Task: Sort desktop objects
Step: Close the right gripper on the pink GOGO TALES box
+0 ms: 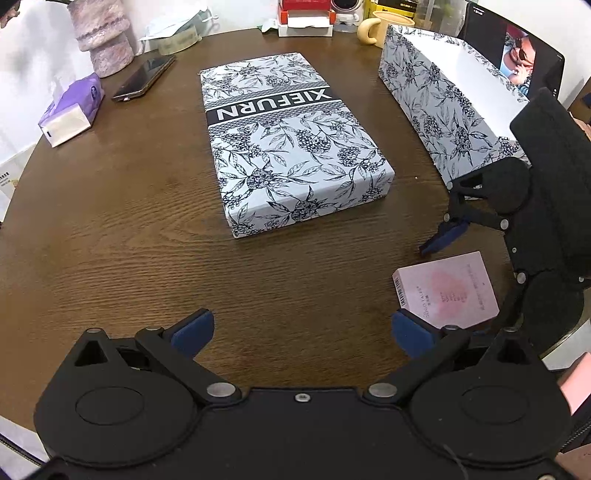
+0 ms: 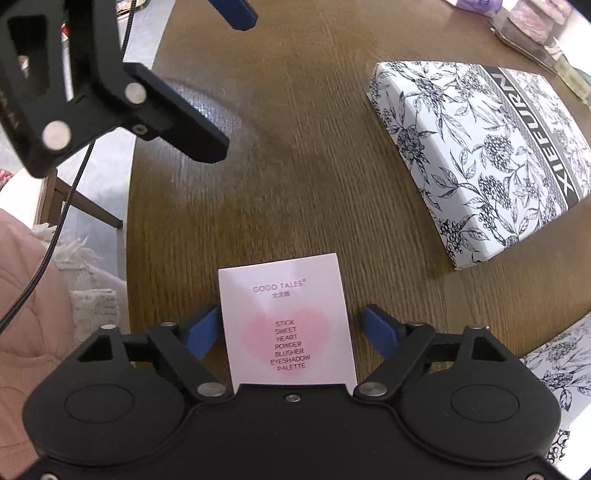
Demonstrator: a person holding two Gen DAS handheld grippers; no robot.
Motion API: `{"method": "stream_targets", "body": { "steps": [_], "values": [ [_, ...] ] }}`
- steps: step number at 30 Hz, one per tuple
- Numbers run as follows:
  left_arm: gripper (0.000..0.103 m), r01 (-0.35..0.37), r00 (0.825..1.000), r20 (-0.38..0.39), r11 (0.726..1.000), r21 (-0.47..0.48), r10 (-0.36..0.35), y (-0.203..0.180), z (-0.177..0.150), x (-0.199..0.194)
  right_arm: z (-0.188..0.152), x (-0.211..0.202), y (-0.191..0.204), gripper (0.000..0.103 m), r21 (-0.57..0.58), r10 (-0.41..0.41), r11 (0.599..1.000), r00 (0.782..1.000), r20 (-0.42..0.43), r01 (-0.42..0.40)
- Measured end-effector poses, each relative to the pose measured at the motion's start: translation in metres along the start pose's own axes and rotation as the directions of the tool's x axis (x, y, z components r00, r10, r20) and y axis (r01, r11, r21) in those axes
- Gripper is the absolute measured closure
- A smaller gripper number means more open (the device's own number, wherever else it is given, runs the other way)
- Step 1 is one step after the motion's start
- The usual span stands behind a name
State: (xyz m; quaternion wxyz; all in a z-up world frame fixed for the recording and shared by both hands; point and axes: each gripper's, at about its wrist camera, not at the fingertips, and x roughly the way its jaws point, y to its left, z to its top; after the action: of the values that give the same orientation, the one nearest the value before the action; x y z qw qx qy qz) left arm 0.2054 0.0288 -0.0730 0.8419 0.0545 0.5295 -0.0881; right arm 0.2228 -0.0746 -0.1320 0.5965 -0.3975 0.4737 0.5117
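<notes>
The right gripper (image 2: 290, 330) stood with fingers spread either side of the pink eyeshadow palette box (image 2: 286, 321), flat on the wooden table (image 2: 295, 166), not yet pinching it; the step appeared to be pickup. The left gripper (image 1: 303, 330), also spread, held nothing. The next move likely called for closing, then carrying to the open floral box (image 1: 443, 107) beyond the floral lid (image 1: 291, 140).

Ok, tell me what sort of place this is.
Probably a home room, not a lab: a round wooden table crowded with personal things, such as a tissue pack, a phone and a yellow mug at its far edge.
</notes>
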Motion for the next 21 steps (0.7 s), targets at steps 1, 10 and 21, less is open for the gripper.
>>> {"method": "stream_targets", "body": {
  "steps": [1, 10, 21],
  "values": [
    [0.000, 0.000, 1.000, 0.001, 1.000, -0.001, 0.000, 0.000, 0.000, 0.000, 0.000, -0.001, 0.001, 0.028, -0.006, 0.002, 1.000, 1.000, -0.001, -0.002],
    [0.000, -0.001, 1.000, 0.011, 1.000, -0.007, 0.001, 0.000, -0.002, -0.004, 0.007, -0.004, 0.001, 0.032, -0.013, 0.001, 1.000, 1.000, -0.018, -0.001],
    [0.000, 0.004, 0.999, 0.043, 1.000, -0.021, -0.003, -0.002, -0.002, -0.019, 0.008, -0.009, 0.004, 0.033, -0.040, -0.033, 0.999, 0.999, -0.005, 0.032]
  ]
}}
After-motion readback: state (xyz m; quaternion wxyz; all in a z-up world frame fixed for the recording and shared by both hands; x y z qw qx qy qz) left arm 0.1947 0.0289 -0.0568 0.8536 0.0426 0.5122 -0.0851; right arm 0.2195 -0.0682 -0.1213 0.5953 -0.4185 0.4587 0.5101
